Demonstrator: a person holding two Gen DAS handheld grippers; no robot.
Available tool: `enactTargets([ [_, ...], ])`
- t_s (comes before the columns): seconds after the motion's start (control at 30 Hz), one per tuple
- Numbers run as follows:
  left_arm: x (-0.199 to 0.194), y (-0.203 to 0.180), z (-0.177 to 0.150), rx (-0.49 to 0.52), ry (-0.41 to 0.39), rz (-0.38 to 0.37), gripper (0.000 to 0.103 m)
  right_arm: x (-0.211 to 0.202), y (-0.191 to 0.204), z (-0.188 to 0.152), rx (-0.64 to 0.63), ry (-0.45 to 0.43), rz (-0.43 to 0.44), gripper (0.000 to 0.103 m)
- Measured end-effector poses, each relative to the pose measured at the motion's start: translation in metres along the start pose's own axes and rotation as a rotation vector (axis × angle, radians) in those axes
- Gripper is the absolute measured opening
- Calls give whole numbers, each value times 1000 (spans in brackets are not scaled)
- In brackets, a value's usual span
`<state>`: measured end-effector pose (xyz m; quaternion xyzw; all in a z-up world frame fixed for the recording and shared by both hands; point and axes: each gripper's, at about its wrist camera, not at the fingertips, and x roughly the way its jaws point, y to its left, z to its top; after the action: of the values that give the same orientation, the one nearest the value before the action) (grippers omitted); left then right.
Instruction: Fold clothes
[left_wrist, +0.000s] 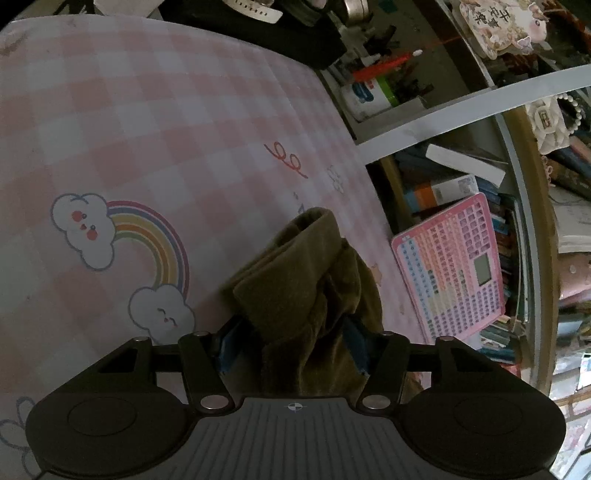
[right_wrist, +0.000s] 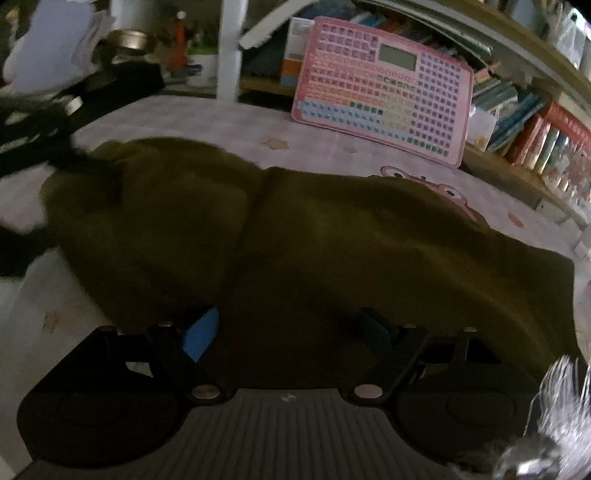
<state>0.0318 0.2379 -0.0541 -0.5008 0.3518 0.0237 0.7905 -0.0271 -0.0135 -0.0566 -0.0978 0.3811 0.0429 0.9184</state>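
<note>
An olive green garment (left_wrist: 306, 266) is bunched up and lifted off the pink checked bed sheet (left_wrist: 147, 129). My left gripper (left_wrist: 291, 343) is shut on it, and the cloth fills the gap between the blue pads (left_wrist: 225, 347). In the right wrist view the same garment (right_wrist: 332, 229) lies spread across the bed, its left end rising towards a dark blurred shape. My right gripper (right_wrist: 288, 328) stands wide open low over the near edge of the cloth. Its blue pads (right_wrist: 201, 334) sit apart on either side of a flat stretch of fabric, gripping nothing.
A pink toy keyboard panel (right_wrist: 384, 88) leans against a bookshelf (right_wrist: 517, 122) along the bed's far edge. Dark clutter (left_wrist: 295, 40) and a metal bowl (right_wrist: 129, 40) crowd the bed's end. A pale fuzzy thing (right_wrist: 561, 424) intrudes at the right wrist view's lower right.
</note>
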Motion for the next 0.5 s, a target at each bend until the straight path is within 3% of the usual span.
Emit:
enactTargets([
  [0.03,1,-1,-1,0,-4,10,52,0,1,0,-2,1,0,81],
  [0.13,4,1,-3,-3,-14,40,27,4,-1,3,-15,7,21,81],
  [0.27,-1,-2,-2,-12,-26,34,17,6,-9,4,10,10,66,81],
  [0.33,-12,-21,-7,84,-61,4,16,4,-19,5,54,22,107,81],
  [0.5,-42,-93,-42,489,-157,-37,16,-18,-60,3,118,-41,128,81],
])
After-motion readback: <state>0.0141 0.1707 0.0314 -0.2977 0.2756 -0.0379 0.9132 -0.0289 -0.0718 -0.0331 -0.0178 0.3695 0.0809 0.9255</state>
